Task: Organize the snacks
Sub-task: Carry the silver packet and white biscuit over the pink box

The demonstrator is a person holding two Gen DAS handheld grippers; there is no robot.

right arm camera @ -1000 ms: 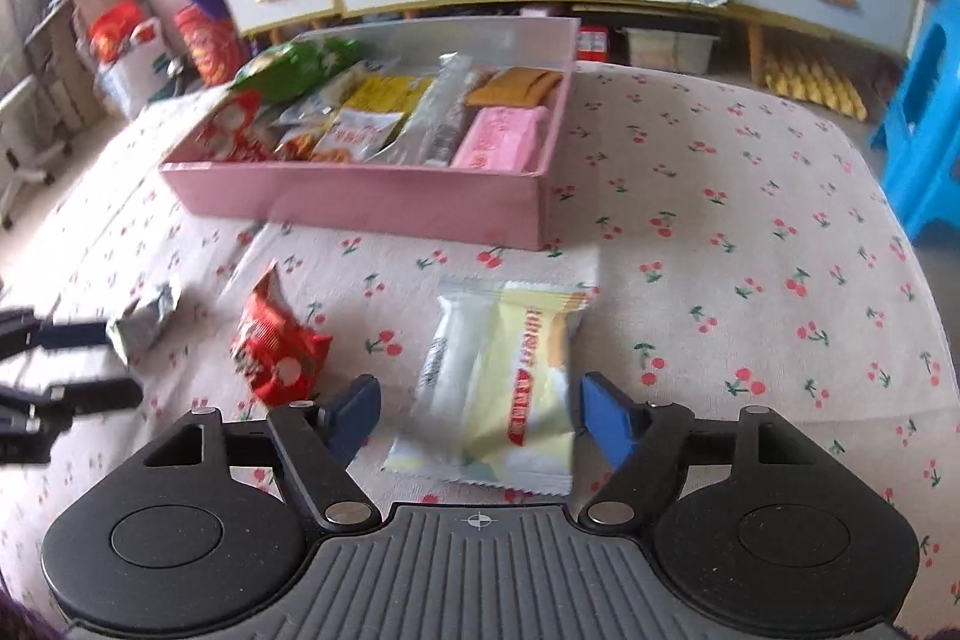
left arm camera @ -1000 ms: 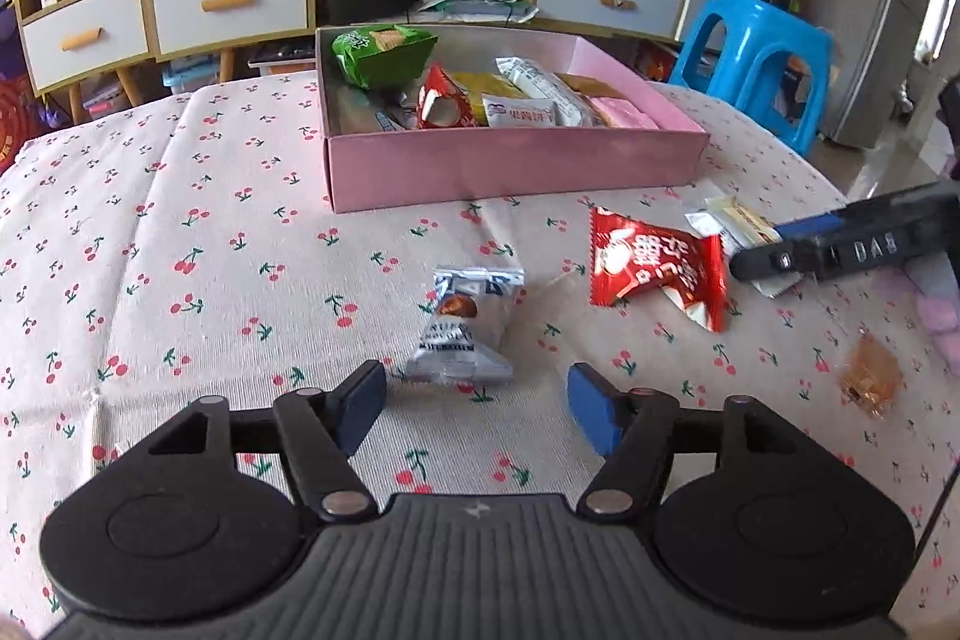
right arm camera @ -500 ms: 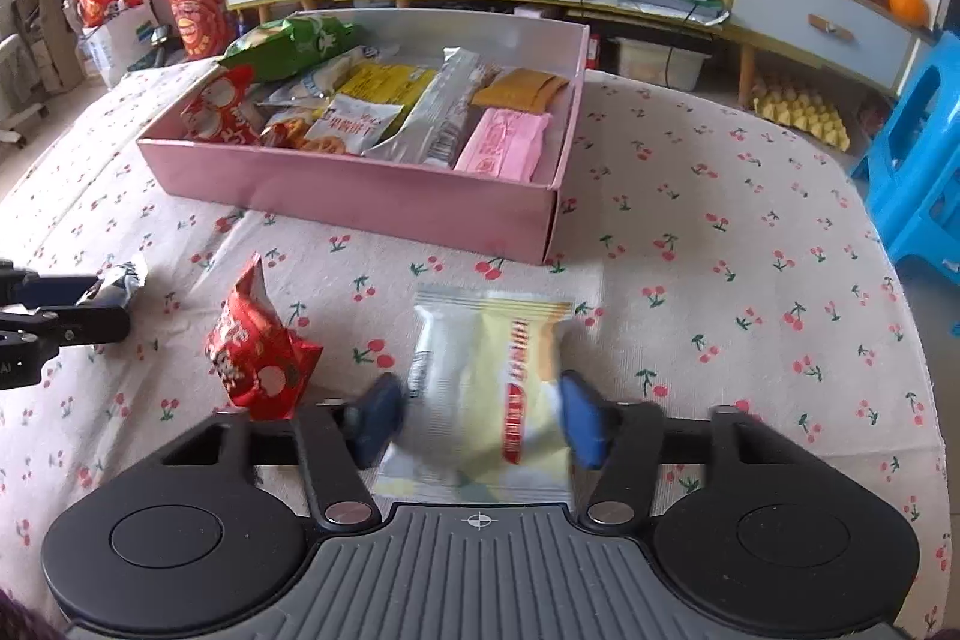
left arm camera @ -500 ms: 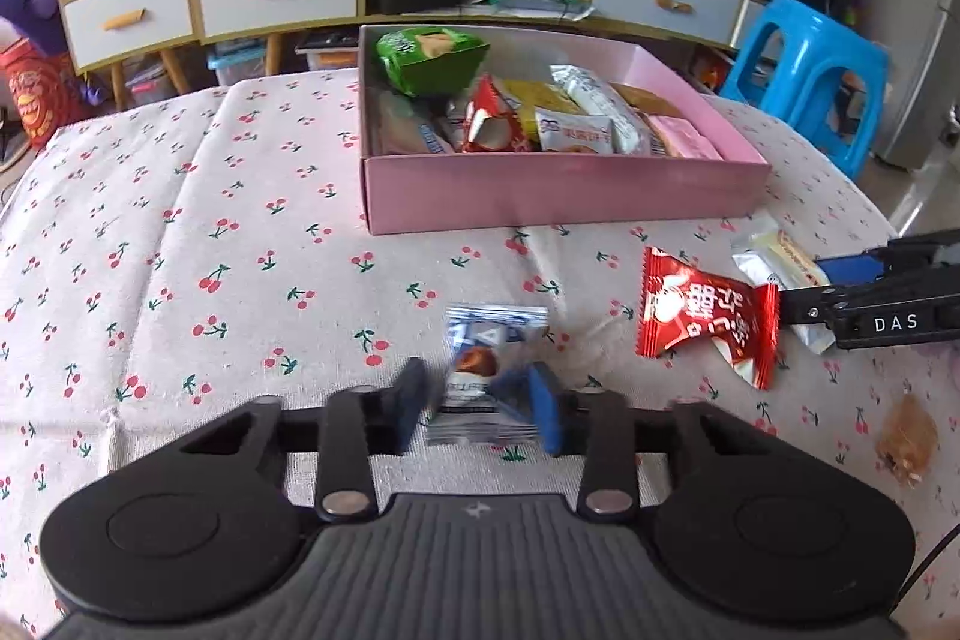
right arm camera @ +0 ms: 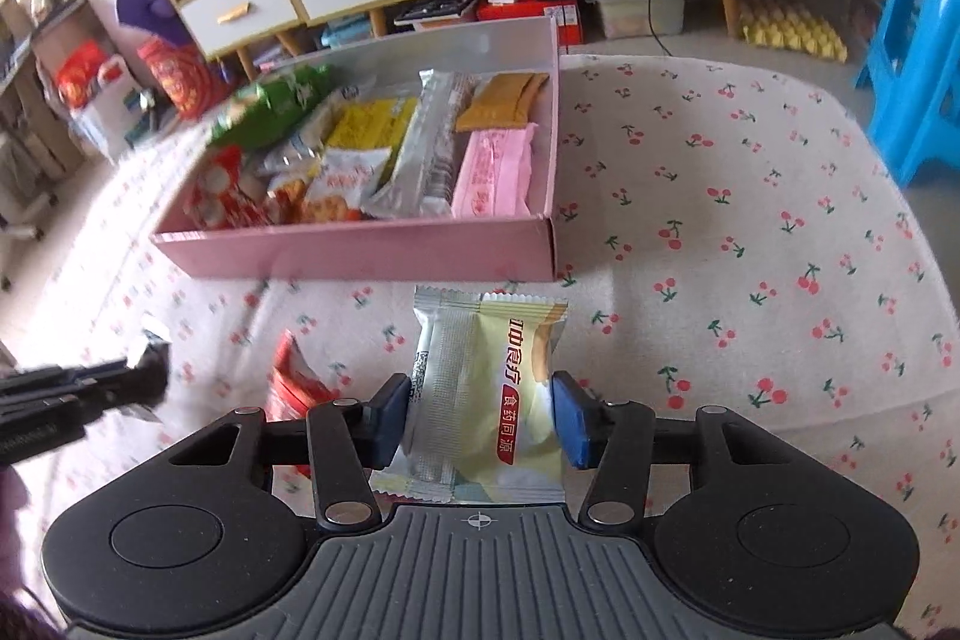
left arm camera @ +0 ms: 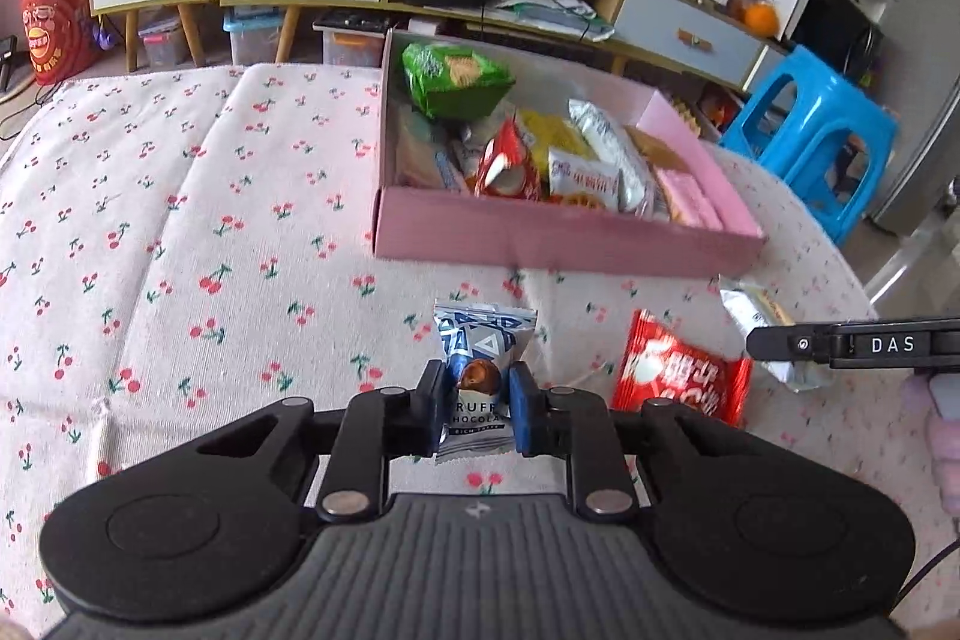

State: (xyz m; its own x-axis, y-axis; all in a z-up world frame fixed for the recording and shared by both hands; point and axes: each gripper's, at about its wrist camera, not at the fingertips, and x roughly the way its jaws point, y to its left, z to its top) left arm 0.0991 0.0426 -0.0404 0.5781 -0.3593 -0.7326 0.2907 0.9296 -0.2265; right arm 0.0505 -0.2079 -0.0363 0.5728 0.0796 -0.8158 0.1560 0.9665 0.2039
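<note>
My left gripper (left arm camera: 478,409) clamps the small blue-and-silver foil chocolate packet (left arm camera: 478,376) mid-body; my right gripper (right arm camera: 481,421) clamps the pale-yellow crinkly plastic biscuit pouch (right arm camera: 487,388). Both look light, slippery, crushable.

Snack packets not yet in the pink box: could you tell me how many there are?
3. The chocolate packet is in the left tool, the yellow-and-silver packet in the right tool, and the red packet lies on the tablecloth. Others may be hidden.
</note>
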